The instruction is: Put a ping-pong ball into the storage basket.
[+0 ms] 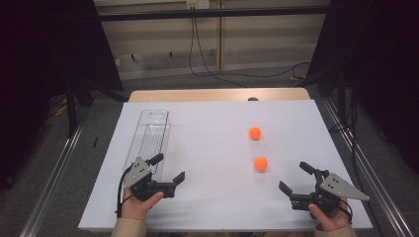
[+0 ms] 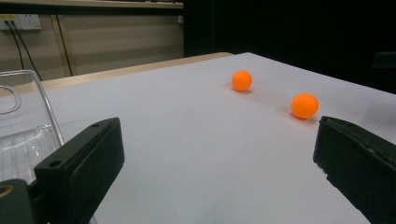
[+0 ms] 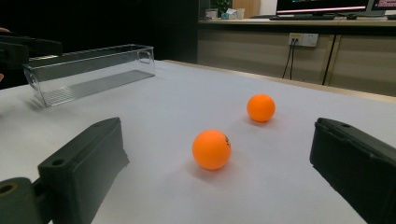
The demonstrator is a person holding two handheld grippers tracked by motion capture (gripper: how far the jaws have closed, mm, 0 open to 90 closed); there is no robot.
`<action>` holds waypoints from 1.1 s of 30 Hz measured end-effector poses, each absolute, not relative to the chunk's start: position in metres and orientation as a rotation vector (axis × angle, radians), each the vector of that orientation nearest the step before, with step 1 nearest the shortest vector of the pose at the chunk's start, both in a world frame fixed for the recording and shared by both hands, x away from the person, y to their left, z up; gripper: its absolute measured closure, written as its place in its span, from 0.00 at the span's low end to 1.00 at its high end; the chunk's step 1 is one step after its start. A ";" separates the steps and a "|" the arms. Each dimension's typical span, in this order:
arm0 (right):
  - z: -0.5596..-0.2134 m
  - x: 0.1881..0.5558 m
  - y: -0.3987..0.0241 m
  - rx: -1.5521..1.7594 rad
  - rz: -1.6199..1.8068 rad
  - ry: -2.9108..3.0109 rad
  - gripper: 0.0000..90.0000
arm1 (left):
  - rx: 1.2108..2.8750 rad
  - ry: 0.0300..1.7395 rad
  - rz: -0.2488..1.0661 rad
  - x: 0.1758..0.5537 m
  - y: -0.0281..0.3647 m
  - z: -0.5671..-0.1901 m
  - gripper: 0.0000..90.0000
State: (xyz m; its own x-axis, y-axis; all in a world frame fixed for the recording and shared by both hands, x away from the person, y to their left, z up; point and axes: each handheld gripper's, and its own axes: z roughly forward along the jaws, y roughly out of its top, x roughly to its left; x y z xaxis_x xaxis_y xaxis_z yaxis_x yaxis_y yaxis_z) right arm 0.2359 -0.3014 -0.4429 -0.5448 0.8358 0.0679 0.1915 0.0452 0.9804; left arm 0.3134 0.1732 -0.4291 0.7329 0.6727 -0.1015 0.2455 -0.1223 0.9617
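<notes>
Two orange balls are lying on the white tabletop point(image 1: 207, 148) — the near ball point(image 1: 260, 164) just ahead and left of the right claw point(image 1: 295, 177), the far ball point(image 1: 255, 133) behind it, the two apart. Both claws are gaping wide and holding nothing — the left claw point(image 1: 168, 167) is resting beside the near end of a clear plastic box point(image 1: 153, 133).

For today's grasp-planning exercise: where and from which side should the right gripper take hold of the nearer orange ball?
Grip the nearer orange ball across its widest middle. The right gripper is open and already faces it, so a low, straight approach from the person's side probably suits best. The ball is round and sits free on the white table, apart from the farther ball, so centre the jaws or it may roll.
</notes>
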 end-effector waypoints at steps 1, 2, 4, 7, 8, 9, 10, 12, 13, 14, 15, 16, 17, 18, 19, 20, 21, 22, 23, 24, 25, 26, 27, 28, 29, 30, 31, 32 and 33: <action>-0.443 0.236 -0.301 1.033 1.537 1.785 0.03 | 1.694 0.742 0.425 0.313 0.172 -0.430 0.02; -0.443 0.236 -0.301 1.033 1.537 1.785 0.03 | 1.700 0.735 0.425 0.314 0.171 -0.430 0.02; -0.443 0.236 -0.301 1.033 1.538 1.785 0.03 | 1.702 0.735 0.417 0.314 0.168 -0.431 0.02; -0.443 0.236 -0.301 1.034 1.538 1.784 0.03 | 1.711 0.722 0.412 0.315 0.164 -0.431 0.02; -0.443 0.235 -0.301 1.033 1.538 1.784 0.03 | 1.711 0.721 0.411 0.316 0.163 -0.431 0.02; -0.443 0.235 -0.301 1.033 1.539 1.784 0.03 | 1.710 0.719 0.407 0.316 0.161 -0.431 0.02; -0.443 0.235 -0.301 1.032 1.538 1.785 0.03 | 1.712 0.719 0.403 0.316 0.160 -0.431 0.02; -0.443 0.235 -0.301 1.032 1.540 1.784 0.03 | 1.719 0.711 0.400 0.317 0.158 -0.431 0.02; -0.443 0.235 -0.301 1.032 1.540 1.783 0.03 | 1.719 0.709 0.400 0.317 0.157 -0.431 0.02; -0.443 0.235 -0.301 1.032 1.540 1.783 0.03 | 1.720 0.712 0.398 0.317 0.156 -0.431 0.02; -0.443 0.235 -0.301 1.031 1.541 1.781 0.03 | 1.721 0.709 0.398 0.317 0.155 -0.431 0.02; -0.443 0.235 -0.301 1.031 1.541 1.781 0.03 | 1.723 0.707 0.398 0.318 0.154 -0.431 0.02; -0.443 0.235 -0.302 1.027 1.538 1.785 0.03 | 1.717 0.710 0.391 0.317 0.152 -0.431 0.02; -0.443 0.235 -0.302 1.027 1.538 1.785 0.03 | 1.722 0.703 0.392 0.318 0.151 -0.431 0.02; -0.443 0.235 -0.302 1.027 1.539 1.785 0.03 | 1.722 0.703 0.390 0.319 0.150 -0.431 0.02; -0.443 0.235 -0.302 1.025 1.539 1.786 0.03 | 1.724 0.699 0.391 0.319 0.150 -0.431 0.02; -0.443 0.235 -0.302 1.026 1.539 1.785 0.03 | 1.726 0.702 0.389 0.319 0.149 -0.431 0.02; -0.443 0.235 -0.301 1.026 1.540 1.786 0.03 | 1.725 0.697 0.388 0.320 0.148 -0.431 0.02; -0.443 0.235 -0.302 1.024 1.539 1.786 0.03 | 1.726 0.698 0.385 0.320 0.147 -0.431 0.02; -0.443 0.235 -0.302 1.024 1.540 1.786 0.03 | 1.722 0.700 0.382 0.320 0.145 -0.431 0.02; -0.443 0.235 -0.302 1.024 1.537 1.788 0.03 | 1.730 0.690 0.383 0.321 0.144 -0.431 0.02; -0.443 0.235 -0.302 1.024 1.537 1.788 0.03 | 1.723 0.690 0.378 0.321 0.142 -0.431 0.02; -0.443 0.235 -0.302 1.024 1.537 1.788 0.03 | 1.728 0.685 0.378 0.322 0.141 -0.431 0.02; -0.443 0.235 -0.302 1.024 1.537 1.788 0.03 | 1.732 0.681 0.379 0.322 0.140 -0.431 0.02; -0.443 0.235 -0.302 1.024 1.539 1.787 0.03 | 1.736 0.679 0.378 0.322 0.139 -0.431 0.02; -0.443 0.234 -0.301 1.024 1.538 1.787 0.03 | 1.732 0.683 0.375 0.323 0.137 -0.432 0.02; -0.443 0.234 -0.301 1.024 1.539 1.787 0.03 | 1.733 0.677 0.375 0.323 0.137 -0.432 0.02; -0.443 0.234 -0.302 1.024 1.538 1.786 0.03 | 1.731 0.682 0.370 0.323 0.136 -0.432 0.02; -0.443 0.234 -0.302 1.024 1.539 1.786 0.03 | 1.732 0.680 0.368 0.323 0.135 -0.431 0.02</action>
State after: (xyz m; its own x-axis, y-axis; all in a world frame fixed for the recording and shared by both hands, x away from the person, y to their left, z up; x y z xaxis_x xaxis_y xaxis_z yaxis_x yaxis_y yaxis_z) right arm 0.2343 -0.3016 -0.4427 -0.5493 0.8332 0.0635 0.1859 0.0478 0.9814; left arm 0.3231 0.1346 -0.4314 0.7805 0.6162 -0.1059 0.2485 -0.1503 0.9569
